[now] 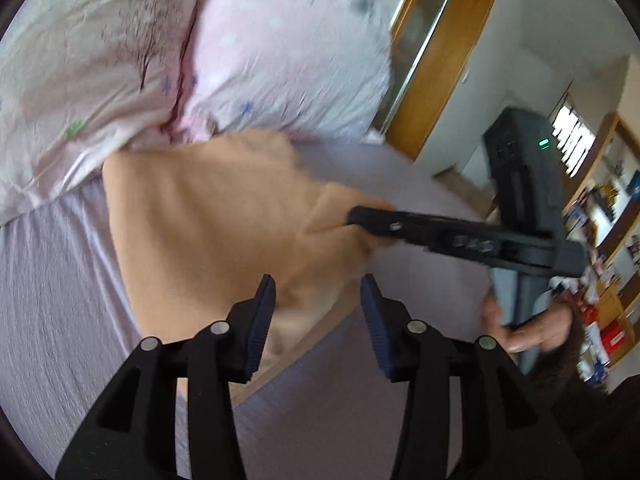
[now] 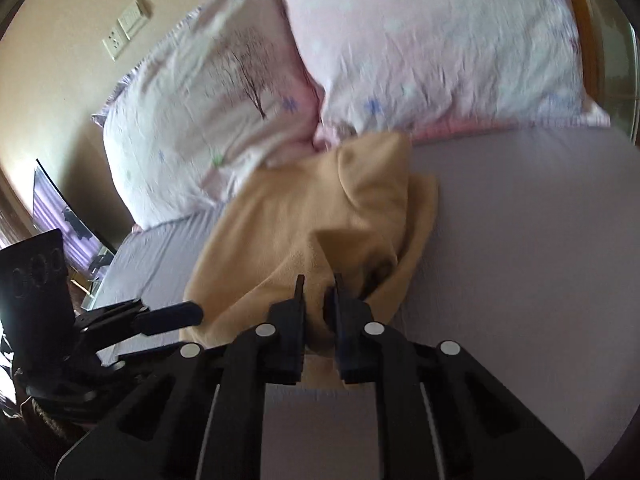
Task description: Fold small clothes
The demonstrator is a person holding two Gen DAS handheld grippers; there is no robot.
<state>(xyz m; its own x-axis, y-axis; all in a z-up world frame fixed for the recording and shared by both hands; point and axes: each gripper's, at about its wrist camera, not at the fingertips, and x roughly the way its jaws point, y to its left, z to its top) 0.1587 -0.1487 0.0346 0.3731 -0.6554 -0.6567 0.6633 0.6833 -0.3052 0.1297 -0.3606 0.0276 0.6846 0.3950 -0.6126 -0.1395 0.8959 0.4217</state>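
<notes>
Tan garment (image 1: 208,216) lies rumpled on the lavender bed sheet (image 1: 52,280), top edge touching two floral pillows (image 1: 280,52). Right tool (image 2: 319,280) is closed down on a bunched fold at the cloth's near edge, lifting it. Left tool (image 1: 318,284) is spread wide, gripping nothing, poised over the garment's lower corner.

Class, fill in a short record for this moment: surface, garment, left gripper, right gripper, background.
surface: lilac bedsheet
garment: tan fleece cloth, partly bunched
left gripper: open, above the cloth's near edge
right gripper: shut on a lifted fold of the cloth
background: two pink floral pillows
</notes>
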